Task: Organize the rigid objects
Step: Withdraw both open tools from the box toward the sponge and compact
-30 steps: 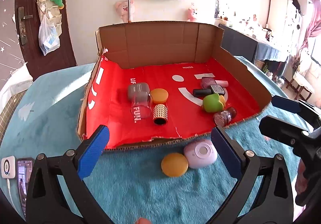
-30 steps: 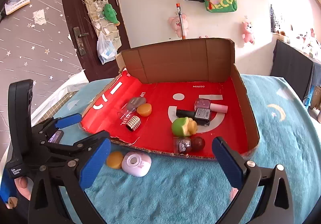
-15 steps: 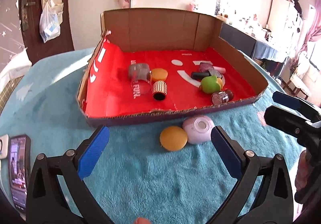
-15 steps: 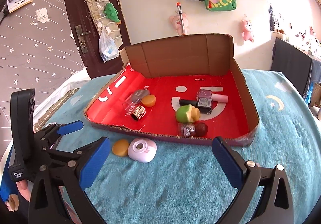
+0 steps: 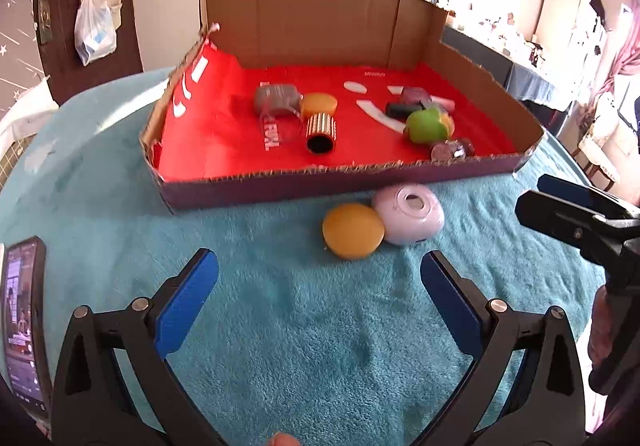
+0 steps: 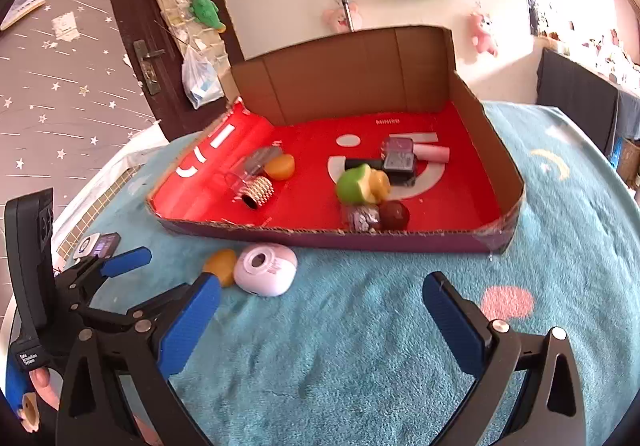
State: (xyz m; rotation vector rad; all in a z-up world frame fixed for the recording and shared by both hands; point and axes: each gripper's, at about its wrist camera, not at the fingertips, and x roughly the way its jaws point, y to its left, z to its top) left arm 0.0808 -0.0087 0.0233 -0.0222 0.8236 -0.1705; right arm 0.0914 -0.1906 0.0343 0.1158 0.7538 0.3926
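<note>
Fingers spread on both grippers, left and right, holding nothing above the teal cloth. An orange disc and lilac case lie touching, just outside the box. A good grasp likely squares one gripper over the disc alone, clear of the case.

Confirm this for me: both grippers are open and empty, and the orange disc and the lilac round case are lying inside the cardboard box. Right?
Not quite. The orange disc and lilac round case lie on the teal blanket, outside the cardboard box, as the left wrist view shows. The left gripper and right gripper are open and empty.
</note>
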